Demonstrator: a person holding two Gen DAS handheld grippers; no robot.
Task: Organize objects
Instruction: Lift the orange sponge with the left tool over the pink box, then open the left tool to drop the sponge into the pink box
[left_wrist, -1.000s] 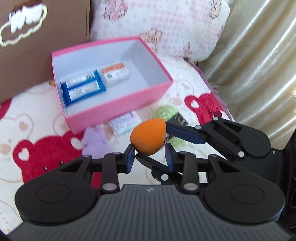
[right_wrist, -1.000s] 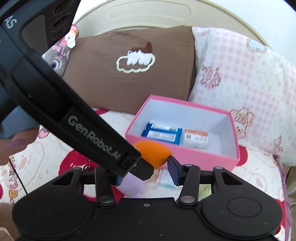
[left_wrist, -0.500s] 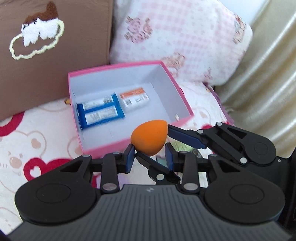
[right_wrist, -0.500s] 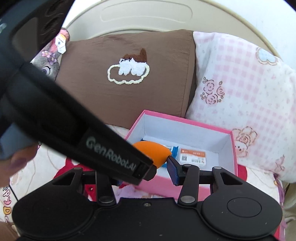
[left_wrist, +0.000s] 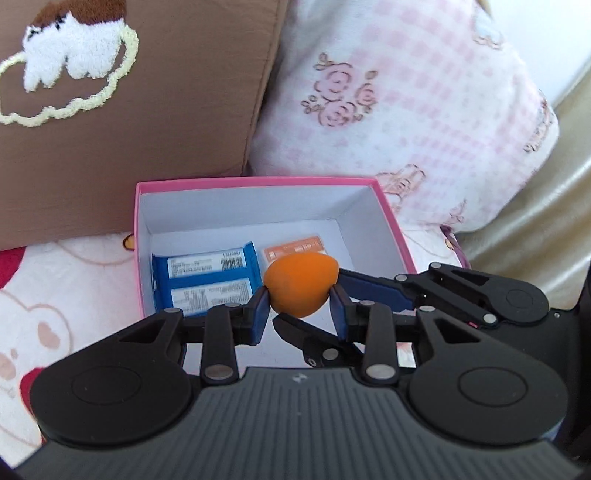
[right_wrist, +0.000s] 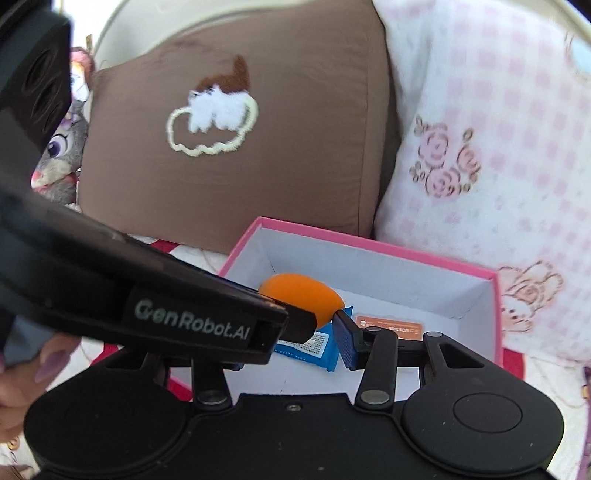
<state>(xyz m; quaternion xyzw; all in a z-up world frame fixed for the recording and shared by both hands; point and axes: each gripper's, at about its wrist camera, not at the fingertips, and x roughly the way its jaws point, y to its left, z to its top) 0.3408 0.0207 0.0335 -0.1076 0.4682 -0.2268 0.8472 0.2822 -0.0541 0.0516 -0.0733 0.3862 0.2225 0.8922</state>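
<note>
Left wrist view: the left gripper (left_wrist: 298, 309) pinches one orange sponge egg (left_wrist: 301, 284), now over the pink box (left_wrist: 395, 229) holding two blue packets (left_wrist: 205, 266) at 9 o'clock, one orange packet (left_wrist: 295, 246) at 12; right wrist view: the right gripper (right_wrist: 295, 339) also clasps it, the box nearer than before.

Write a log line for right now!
left gripper: shut on orange egg | right gripper: shut on it too | position: over open pink box | box holds: blue packets, orange packet
</note>
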